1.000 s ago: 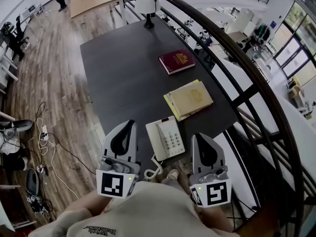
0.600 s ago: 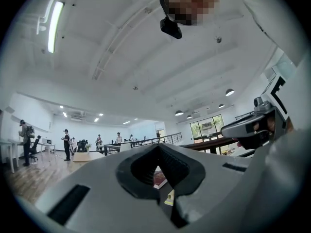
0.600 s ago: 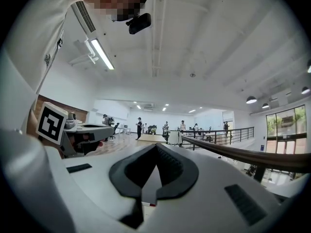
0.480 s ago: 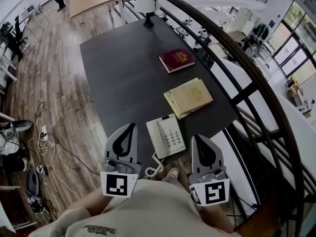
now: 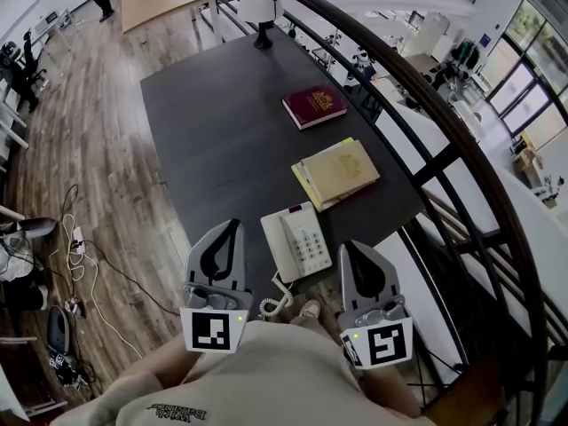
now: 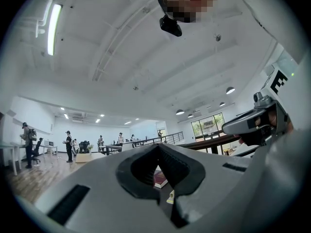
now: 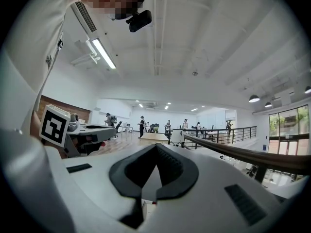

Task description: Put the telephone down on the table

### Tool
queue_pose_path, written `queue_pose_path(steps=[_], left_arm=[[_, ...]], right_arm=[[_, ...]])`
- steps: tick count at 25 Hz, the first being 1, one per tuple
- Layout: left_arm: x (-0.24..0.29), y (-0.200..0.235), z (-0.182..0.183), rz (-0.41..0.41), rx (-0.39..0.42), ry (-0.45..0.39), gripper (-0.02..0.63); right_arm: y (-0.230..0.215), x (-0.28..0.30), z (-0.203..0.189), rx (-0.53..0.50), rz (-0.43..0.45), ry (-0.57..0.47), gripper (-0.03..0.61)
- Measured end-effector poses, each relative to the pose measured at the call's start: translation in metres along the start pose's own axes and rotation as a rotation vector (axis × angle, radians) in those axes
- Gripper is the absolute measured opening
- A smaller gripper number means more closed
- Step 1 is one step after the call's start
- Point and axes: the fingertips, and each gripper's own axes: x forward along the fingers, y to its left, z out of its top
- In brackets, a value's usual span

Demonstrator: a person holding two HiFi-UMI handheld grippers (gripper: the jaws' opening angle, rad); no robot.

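A white desk telephone (image 5: pixel 295 242) lies flat on the near end of the dark table (image 5: pixel 213 140), handset resting in its cradle on the left side. Its coiled cord (image 5: pixel 275 302) hangs over the near table edge. My left gripper (image 5: pixel 234 226) is held level just left of the phone, shut and empty, not touching it. My right gripper (image 5: pixel 348 246) sits just right of the phone, also shut with nothing in it. In the left gripper view the jaws (image 6: pixel 157 149) meet at the tips; the right gripper view shows its jaws (image 7: pixel 155 147) likewise closed.
A yellow book (image 5: pixel 337 172) lies beyond the phone and a dark red book (image 5: pixel 315 106) farther back. A white lamp (image 5: pixel 262 7) stands at the far end. A black railing (image 5: pixel 426 140) runs along the table's right side. Cables lie on the wooden floor (image 5: pixel 80 238) at left.
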Motion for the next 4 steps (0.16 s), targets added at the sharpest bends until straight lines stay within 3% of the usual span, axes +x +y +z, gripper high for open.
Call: queue_pose_path(steps=[4], left_arm=[[-0.0017,-0.0044,0.0041,0.001,0.000,-0.017,0.005]], right_arm=[[0.0010,-0.0041,0.0003,-0.002,0.011,0.008,0.000]])
